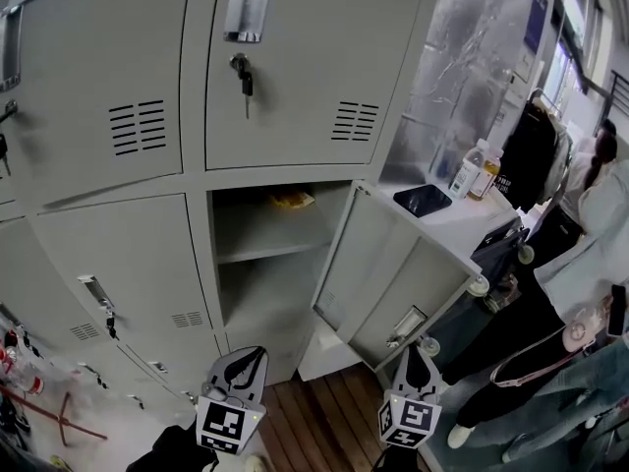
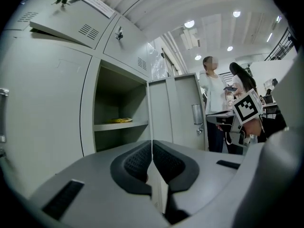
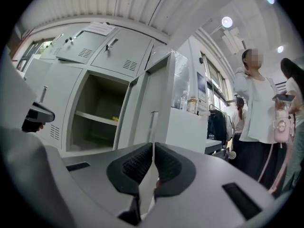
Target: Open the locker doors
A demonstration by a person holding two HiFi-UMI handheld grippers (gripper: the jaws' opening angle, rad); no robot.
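Locker door [image 1: 123, 264], lower left, shut: up-left of left gripper [image 1: 254, 354], nearer arm; right gripper [image 1: 413, 350] sits below open door [image 1: 388, 283]. Both grippers' jaws together, nothing held.

Staff locker area, bank of grey metal lockers [image 1: 118, 116], hung coats [image 1: 536, 155], bottles [image 1: 470, 168] on a counter [image 1: 462, 216]

Head cam: high up, tilted steeply down at the grey steel locker bank [image 1: 147, 116], fairly near. The left gripper [image 1: 254, 354] & right gripper [image 1: 413, 350] poke in at its bottom edge. Each gripper cam sits low behind its own jaws, facing fwd & up, the right one from further right. All 3 share the open lower locker compartment [image 1: 270, 254] + its swung-out grey door [image 1: 388, 283].
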